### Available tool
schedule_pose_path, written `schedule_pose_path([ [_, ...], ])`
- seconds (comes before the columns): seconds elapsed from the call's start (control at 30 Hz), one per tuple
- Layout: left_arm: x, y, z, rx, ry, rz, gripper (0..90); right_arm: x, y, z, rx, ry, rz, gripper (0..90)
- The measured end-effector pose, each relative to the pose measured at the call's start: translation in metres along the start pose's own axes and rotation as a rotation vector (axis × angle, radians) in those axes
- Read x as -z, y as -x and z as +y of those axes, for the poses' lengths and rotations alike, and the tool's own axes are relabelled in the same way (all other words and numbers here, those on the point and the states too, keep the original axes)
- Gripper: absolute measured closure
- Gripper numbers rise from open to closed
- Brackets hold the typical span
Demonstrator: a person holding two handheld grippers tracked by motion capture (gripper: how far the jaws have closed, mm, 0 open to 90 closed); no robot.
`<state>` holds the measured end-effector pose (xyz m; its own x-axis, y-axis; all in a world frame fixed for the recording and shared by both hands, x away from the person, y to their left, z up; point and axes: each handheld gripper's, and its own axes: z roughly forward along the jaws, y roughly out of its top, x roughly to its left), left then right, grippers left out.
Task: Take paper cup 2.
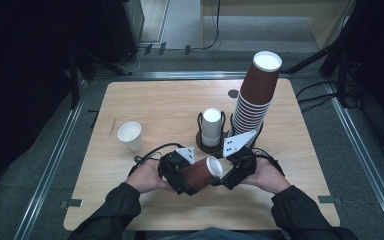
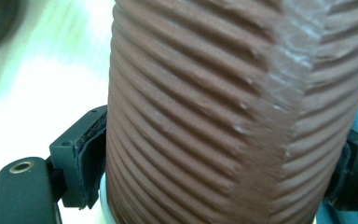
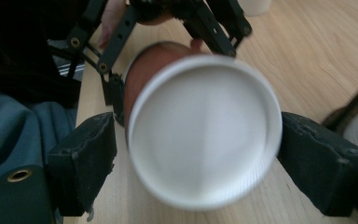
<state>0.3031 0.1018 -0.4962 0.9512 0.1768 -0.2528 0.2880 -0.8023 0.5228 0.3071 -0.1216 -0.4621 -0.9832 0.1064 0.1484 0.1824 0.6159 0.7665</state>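
Two grippers meet low over the near middle of my wooden table (image 1: 155,100), one in each of my hands. My left gripper (image 1: 180,175) is clamped around a ribbed brown paper cup (image 1: 200,173), which lies tilted on its side in the air, its white end turned toward my right gripper (image 1: 228,170). In the left gripper view the brown ribbed wall sits pressed between both black pads (image 2: 91,154). In the right gripper view the cup's round white end (image 3: 205,130) sits between my right jaws; the left pad stands a little apart from it, the right pad is just beside it, and I cannot tell whether it touches. Behind my hands stands a dark wire holder (image 1: 211,142) with a white cup (image 1: 211,126) in it. Just right of it rises a tall leaning stack of brown cups (image 1: 255,95). Another white cup (image 1: 130,135) stands alone at left.
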Motion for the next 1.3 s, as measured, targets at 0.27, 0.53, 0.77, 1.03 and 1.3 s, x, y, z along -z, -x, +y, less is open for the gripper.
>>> schedule_pose_path([
  [0.27, -0.003, 0.004, 0.001, -0.024, -0.024, -0.001, 10.7, -0.013, -0.005, 0.005, 0.045, -0.069, 0.045, 21.9],
  [0.53, 0.005, 0.004, -0.002, -0.025, 0.06, 0.023, 6.8, -0.008, -0.005, 0.008, 0.036, -0.042, 0.041, 22.1],
  [0.77, 0.017, 0.002, -0.003, 0.015, 0.15, 0.069, 0.0, 0.006, 0.001, 0.007, -0.008, 0.011, 0.019, 22.0],
  [1.03, 0.028, 0.002, -0.008, 0.027, 0.226, 0.083, 0.0, 0.02, 0.004, 0.004, -0.031, 0.061, -0.008, 21.9],
  [1.3, 0.032, 0.004, -0.01, 0.03, 0.311, 0.084, 0.0, 0.035, 0.004, 0.004, -0.051, 0.183, -0.024, 21.9],
])
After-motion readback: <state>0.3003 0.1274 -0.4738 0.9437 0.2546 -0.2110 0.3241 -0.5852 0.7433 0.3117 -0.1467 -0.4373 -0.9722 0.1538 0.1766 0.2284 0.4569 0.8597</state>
